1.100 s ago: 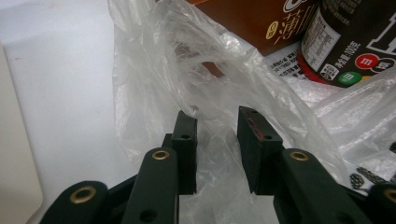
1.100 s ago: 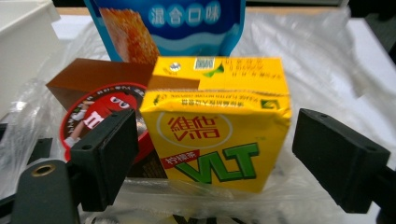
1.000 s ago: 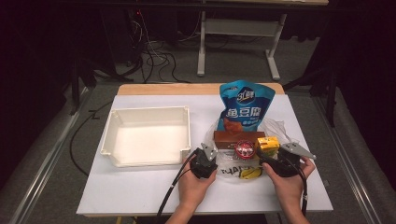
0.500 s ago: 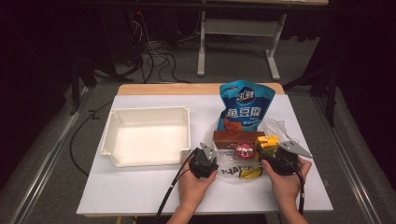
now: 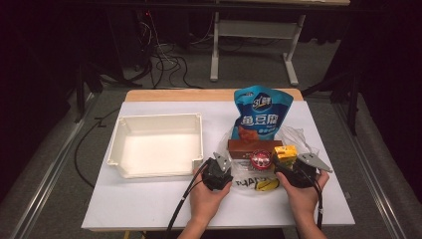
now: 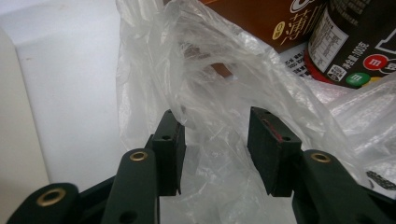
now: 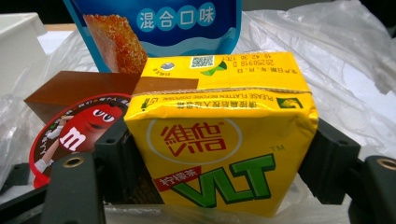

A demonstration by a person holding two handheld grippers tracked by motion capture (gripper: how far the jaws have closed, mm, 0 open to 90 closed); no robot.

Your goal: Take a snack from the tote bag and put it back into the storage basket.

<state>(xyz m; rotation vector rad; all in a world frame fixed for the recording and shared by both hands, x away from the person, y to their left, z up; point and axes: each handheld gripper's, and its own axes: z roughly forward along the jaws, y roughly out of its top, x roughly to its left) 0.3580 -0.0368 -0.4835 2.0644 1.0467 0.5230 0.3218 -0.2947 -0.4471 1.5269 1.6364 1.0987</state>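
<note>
My left gripper (image 5: pixel 225 167) (image 6: pixel 215 135) sits at the left edge of a clear plastic bag (image 5: pixel 298 137) (image 6: pixel 224 93). Its jaws stand open after widening a moment ago, and loose film lies between them unpinched. My right gripper (image 5: pixel 282 162) (image 7: pixel 219 154) is shut on a yellow drink carton (image 5: pixel 284 151) (image 7: pixel 219 140), a pad on each side; its jaws have just eased a little wider. Beside the carton are a red-lidded candy can (image 5: pixel 260 159) (image 6: pixel 355 42) (image 7: pixel 74 130) and a brown box (image 5: pixel 249 146) (image 6: pixel 252 18) (image 7: pixel 70 88). A blue snack pouch (image 5: pixel 261 114) (image 7: pixel 159 28) stands behind them.
A white tray (image 5: pixel 119 149) (image 7: pixel 16 37) stands to the left of my left gripper. A yellow packet (image 5: pixel 266 185) lies in the bag near the table's front edge. The white tabletop (image 5: pixel 149 199) has free room in front of the tray.
</note>
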